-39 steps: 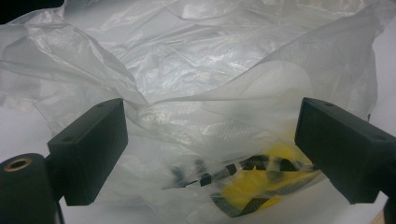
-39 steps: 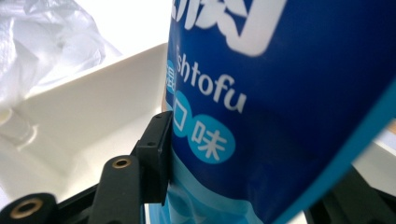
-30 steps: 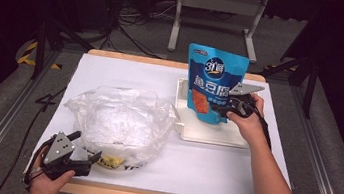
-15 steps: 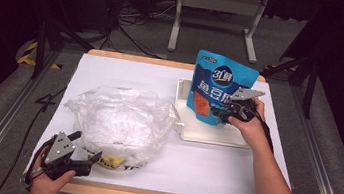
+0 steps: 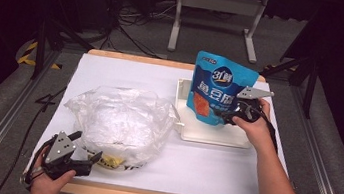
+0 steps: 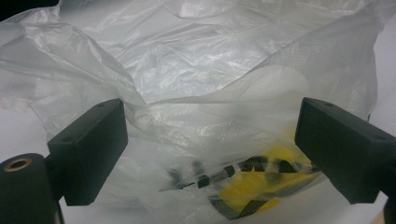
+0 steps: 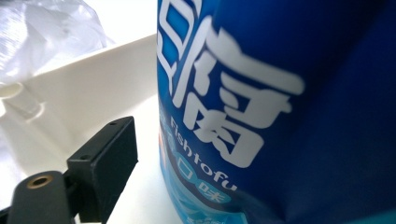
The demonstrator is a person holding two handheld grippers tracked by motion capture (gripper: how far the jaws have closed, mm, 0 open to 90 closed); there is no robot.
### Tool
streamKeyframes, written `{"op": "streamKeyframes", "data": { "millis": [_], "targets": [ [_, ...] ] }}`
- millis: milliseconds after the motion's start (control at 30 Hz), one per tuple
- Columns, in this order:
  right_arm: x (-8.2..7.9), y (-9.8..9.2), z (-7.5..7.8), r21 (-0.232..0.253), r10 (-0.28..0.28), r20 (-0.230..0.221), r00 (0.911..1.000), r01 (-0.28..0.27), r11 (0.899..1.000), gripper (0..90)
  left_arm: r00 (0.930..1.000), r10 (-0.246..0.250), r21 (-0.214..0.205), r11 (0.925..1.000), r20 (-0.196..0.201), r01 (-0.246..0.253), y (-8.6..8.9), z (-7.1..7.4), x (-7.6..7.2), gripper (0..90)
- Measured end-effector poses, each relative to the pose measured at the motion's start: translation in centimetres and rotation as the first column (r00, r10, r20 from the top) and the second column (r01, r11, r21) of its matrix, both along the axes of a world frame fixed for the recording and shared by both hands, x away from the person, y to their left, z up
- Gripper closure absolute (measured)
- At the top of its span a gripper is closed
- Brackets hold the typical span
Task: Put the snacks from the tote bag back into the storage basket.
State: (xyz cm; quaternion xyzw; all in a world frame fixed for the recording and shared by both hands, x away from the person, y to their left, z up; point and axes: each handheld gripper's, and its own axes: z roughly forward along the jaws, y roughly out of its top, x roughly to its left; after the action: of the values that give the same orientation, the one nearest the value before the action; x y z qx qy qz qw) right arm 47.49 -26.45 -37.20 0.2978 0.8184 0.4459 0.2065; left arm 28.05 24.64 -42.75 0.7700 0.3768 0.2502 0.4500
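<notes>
At the near left corner of the white-covered tabletop (image 5: 127, 73), the left gripper (image 5: 93, 159) rests with its fingers (image 6: 91, 149) spread apart, the crumpled clear plastic bag (image 5: 121, 120) bulging between them but not pinched; something yellow and black shows through the film at its near edge. A grab made from here could catch only a fold of the thin film, which might tear or slide out. To the right, the shallow white plastic tray (image 5: 215, 135) sits just beside the bag, and the blue stand-up snack pouch (image 5: 218, 90) stands upright in it, leaning a little. The right gripper (image 5: 223, 115) is at the pouch's lower right edge; its fingers (image 7: 105, 163) have just been opening and now stand apart, one of them clear of the pouch's printed face (image 7: 280, 107), so the pouch looks released. The likely trouble is that the freed pouch, tall on a narrow base, tips over in the tray if the withdrawing gripper brushes its edge.
</notes>
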Motion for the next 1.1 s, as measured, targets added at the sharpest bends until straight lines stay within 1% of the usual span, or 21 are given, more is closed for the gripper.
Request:
{"op": "streamKeyframes", "data": {
  "millis": [100,200,267,300,367,467,600,667,833,1000,1033,1100],
  "targets": [
    [-0.5,-0.2,0.5,-0.005,-0.007,0.024,0.9997,0.007,1.000,12.3,1.0000,0.002,0.000,1.0000,-0.001,-0.002,0.0,0.0,0.0,10.5],
    [-1.1,-0.7,1.0,-0.006,-0.020,0.036,0.9991,0.020,1.000,10.9,1.0000,0.001,0.001,1.0000,-0.001,-0.001,0.0,0.0,0.0,10.5],
    [-1.6,-1.0,1.4,-0.006,-0.021,0.042,0.9989,0.021,1.000,10.3,1.0000,0.006,-0.003,1.0000,-0.002,-0.006,0.0,0.0,-0.1,10.5],
    [-2.0,-1.2,1.6,-0.007,-0.023,0.058,0.9981,0.024,1.000,10.3,1.0000,0.006,-0.003,1.0000,-0.002,-0.006,0.0,0.0,-0.1,10.5],
    [-2.2,-1.2,1.7,-0.007,-0.026,0.066,0.9975,0.027,1.000,10.3,1.0000,0.006,-0.003,1.0000,-0.003,-0.006,0.0,0.0,0.0,10.5],
    [-3.6,-1.7,2.4,-0.002,-0.044,0.086,0.9953,0.044,0.999,10.0,1.0000,0.007,-0.001,1.0000,-0.002,-0.007,-0.1,0.0,0.0,10.5],
    [-5.2,-2.3,2.9,0.009,-0.035,0.103,0.9940,0.034,0.999,9.9,1.0000,0.005,-0.001,1.0000,-0.005,-0.005,-0.1,0.0,-0.1,10.5],
    [-5.5,-2.4,3.0,0.012,-0.035,0.103,0.9941,0.034,0.999,10.0,1.0000,0.007,-0.006,1.0000,-0.004,-0.007,-0.2,0.0,-0.1,10.4],
    [-7.6,-2.6,3.4,0.023,-0.015,0.090,0.9959,0.013,1.000,9.7,1.0000,0.002,-0.003,1.0000,-0.003,-0.002,-0.3,0.0,-0.1,10.4],
    [-9.7,-2.2,3.8,0.012,0.014,0.071,0.9974,-0.014,1.000,7.8,1.0000,0.003,-0.002,1.0000,-0.002,-0.003,-0.3,0.0,-0.2,10.4],
    [-9.7,-2.2,3.8,0.012,0.014,0.071,0.9974,-0.014,1.000,7.8,1.0000,0.003,-0.002,1.0000,-0.002,-0.003,-0.3,0.0,-0.2,10.4],
    [-10.6,-2.0,4.0,0.012,0.037,0.064,0.9973,-0.038,0.999,7.4,1.0000,0.002,0.000,1.0000,-0.003,-0.002,-0.3,0.0,-0.2,10.4]
  ]
}}
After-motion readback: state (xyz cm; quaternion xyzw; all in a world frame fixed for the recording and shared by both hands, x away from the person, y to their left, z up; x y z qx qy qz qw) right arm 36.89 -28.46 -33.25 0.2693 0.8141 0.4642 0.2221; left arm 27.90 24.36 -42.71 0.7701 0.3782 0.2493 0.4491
